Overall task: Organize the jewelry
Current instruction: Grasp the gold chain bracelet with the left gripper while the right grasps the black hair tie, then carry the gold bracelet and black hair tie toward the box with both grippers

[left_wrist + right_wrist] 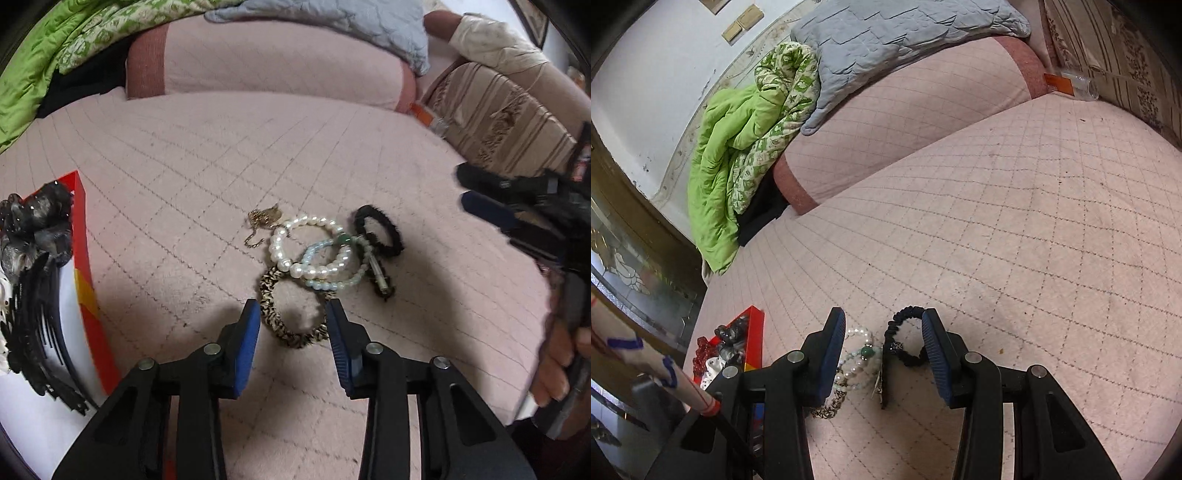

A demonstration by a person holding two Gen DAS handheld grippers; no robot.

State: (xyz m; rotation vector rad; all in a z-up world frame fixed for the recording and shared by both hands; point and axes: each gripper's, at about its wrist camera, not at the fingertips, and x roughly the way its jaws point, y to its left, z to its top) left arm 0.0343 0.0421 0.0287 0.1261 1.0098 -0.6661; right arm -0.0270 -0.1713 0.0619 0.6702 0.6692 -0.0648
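Just ahead (between fingers [248, 332]): striped bracelet [288, 325]

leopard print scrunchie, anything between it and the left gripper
Nothing visible blocks it. The left gripper is open, and the leopard print scrunchie lies on the pink quilt right between its fingers. One catch: at its far edge the pale blue bead bracelet and pearl bracelet overlap or touch it, so they could drag along.
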